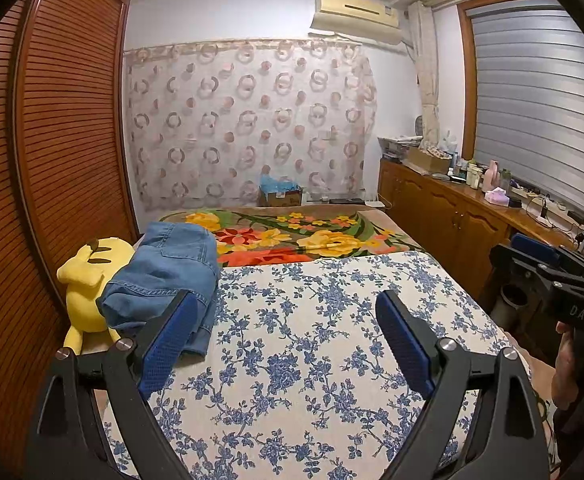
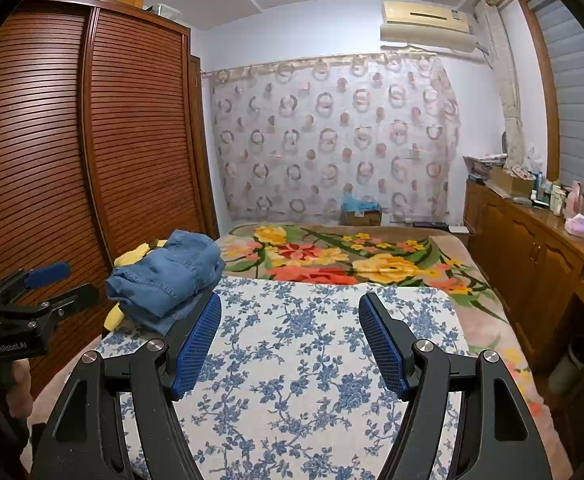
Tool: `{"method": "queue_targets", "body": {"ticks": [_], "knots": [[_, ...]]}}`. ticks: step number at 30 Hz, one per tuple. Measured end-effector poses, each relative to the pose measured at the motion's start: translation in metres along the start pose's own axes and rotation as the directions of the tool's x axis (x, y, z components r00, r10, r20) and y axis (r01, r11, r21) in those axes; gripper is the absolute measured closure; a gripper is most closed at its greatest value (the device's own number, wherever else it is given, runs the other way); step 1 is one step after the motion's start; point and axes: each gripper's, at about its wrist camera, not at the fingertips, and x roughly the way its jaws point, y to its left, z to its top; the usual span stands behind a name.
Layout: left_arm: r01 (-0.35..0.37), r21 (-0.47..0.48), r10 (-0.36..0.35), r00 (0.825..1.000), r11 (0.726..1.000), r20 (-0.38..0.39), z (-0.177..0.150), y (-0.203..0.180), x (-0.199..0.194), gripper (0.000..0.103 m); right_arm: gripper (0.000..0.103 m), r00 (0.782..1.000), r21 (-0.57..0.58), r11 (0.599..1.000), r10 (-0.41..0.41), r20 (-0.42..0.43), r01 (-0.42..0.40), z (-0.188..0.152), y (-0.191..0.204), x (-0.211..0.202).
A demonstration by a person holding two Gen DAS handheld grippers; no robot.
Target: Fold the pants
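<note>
Left wrist view is filled by a bed (image 1: 331, 360) covered with a blue-and-white floral sheet (image 1: 292, 320), beyond which a bright flowered blanket (image 1: 311, 236) is spread. Folded denim pants (image 1: 164, 276) are seen heaped at the bed's left edge, resting partly on a yellow plush toy (image 1: 82, 280) beside the slatted wardrobe (image 1: 52, 140). The left gripper (image 1: 284, 316) and the right gripper (image 2: 290, 312) are both held above the sheet with fingers (image 2: 383, 344) spread apart and nothing gripped between them.
</note>
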Motion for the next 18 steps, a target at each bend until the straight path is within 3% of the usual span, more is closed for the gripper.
{"method": "queue_targets", "body": {"ticks": [18], "knots": [[0.000, -0.002, 0.000, 1.000, 1.000, 0.000, -0.0013, 0.0003, -0.0005, 0.012, 0.030, 1.000, 0.001, 1.000, 0.002, 0.007, -0.002, -0.0007, -0.0061, 0.0026]]}}
